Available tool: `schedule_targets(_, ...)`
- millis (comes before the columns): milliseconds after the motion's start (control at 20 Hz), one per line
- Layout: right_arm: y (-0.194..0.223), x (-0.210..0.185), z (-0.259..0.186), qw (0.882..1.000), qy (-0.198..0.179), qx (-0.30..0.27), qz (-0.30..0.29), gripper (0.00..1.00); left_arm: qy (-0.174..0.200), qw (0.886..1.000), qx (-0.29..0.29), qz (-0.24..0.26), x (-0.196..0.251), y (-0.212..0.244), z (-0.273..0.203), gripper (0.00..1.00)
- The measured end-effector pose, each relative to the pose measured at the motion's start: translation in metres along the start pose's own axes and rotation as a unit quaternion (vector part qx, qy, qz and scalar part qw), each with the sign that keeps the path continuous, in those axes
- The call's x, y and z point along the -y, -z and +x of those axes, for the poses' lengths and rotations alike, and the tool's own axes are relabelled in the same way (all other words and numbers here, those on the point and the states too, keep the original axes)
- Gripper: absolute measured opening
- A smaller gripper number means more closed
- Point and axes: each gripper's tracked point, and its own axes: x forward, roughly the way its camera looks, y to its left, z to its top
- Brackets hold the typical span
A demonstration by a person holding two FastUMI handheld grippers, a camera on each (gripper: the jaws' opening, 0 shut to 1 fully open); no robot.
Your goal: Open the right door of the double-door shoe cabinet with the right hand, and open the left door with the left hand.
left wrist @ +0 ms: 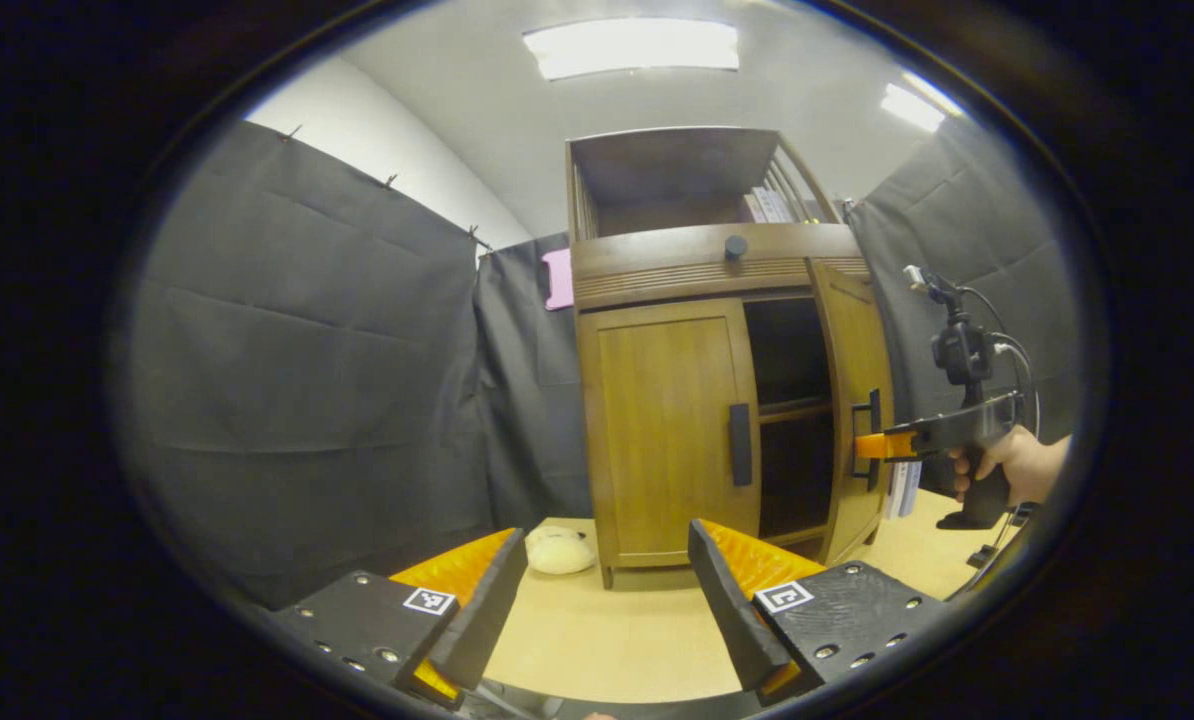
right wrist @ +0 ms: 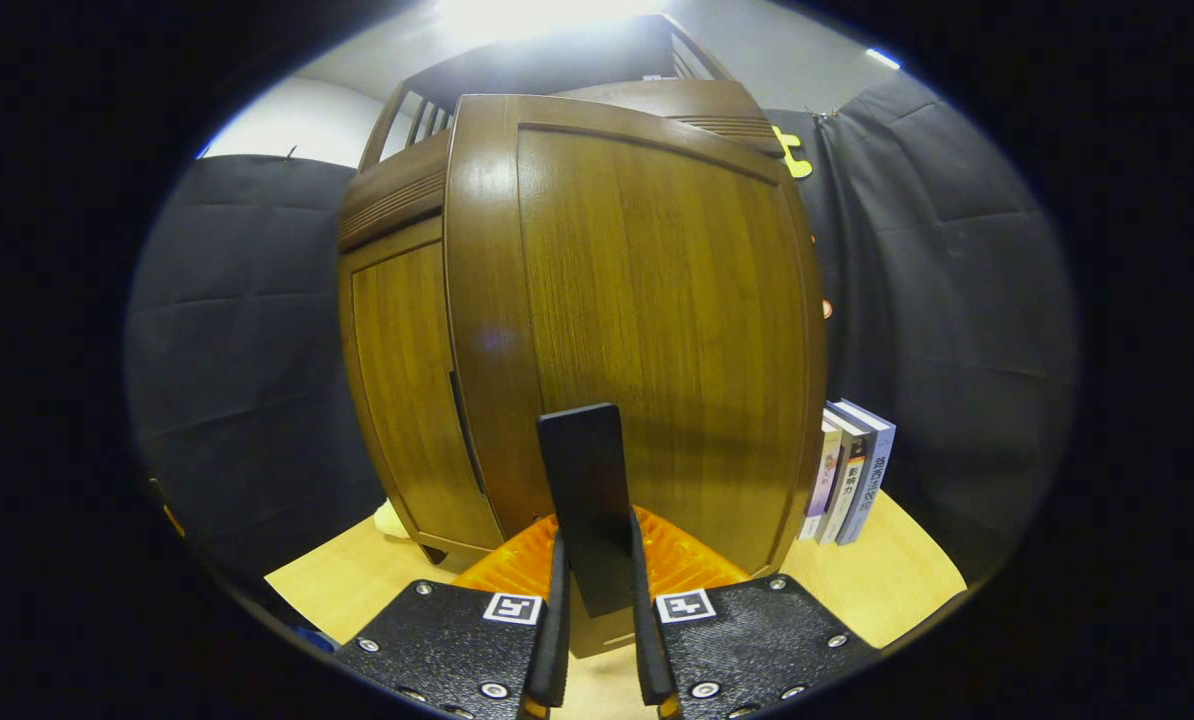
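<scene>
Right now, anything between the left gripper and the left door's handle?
No. In the left gripper view, the left gripper hangs open and short of the cabinet; only bare tabletop lies ahead of the left door handle. A plush toy sits off to the side.

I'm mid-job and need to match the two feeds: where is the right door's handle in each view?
Left gripper view: the right door's handle sits right of centre, on the swung-out right door, with the right gripper at it.
Right gripper view: the handle stands bottom centre, between that gripper's jaws.
Shared landmark: the upright books right of the cabinet.
</scene>
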Motion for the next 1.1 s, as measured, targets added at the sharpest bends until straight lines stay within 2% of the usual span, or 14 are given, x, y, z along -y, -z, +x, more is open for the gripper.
schedule_targets(700,0.008,0.066,-0.069,0.999,0.049,0.004,0.025,0.26,0.074,0.997,0.015,-0.017,0.022,-0.004,0.011,0.92)
schedule_targets(1000,0.015,0.11,-0.09,0.994,0.099,-0.001,0.036,0.25,0.103,0.994,0.018,-0.023,0.027,-0.008,0.009,0.92)
schedule_targets(1100,0.014,0.125,-0.099,0.993,0.114,0.0,0.037,0.22,0.112,0.993,0.019,-0.024,0.029,-0.008,0.009,0.92)
